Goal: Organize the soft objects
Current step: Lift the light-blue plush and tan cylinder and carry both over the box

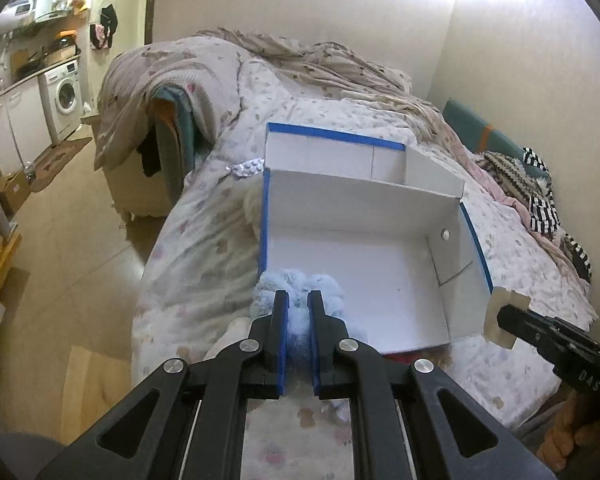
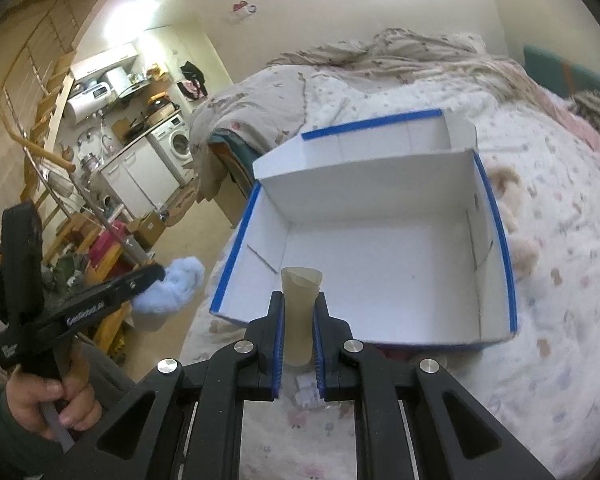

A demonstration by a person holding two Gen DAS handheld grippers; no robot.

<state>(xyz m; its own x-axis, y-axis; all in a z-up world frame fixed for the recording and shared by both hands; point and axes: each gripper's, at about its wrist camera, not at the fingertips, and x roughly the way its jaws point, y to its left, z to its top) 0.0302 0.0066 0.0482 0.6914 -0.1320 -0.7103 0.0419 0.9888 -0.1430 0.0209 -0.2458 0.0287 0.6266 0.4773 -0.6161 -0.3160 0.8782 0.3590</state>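
Open white box [image 1: 360, 276] on floral quilt [image 1: 204, 264], kitchenette behind.

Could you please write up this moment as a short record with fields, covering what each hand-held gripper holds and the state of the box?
Setting: bed with a patterned quilt
Container: open white box with blue edges, resting on the quilt
Box contents: nothing visible inside
Left hand-held gripper: shut on a fluffy light-blue soft toy, at the box's near left corner
Right hand-held gripper: shut on a beige soft piece, at the box's near edge
Other items: blister pack beside the box's far left corner
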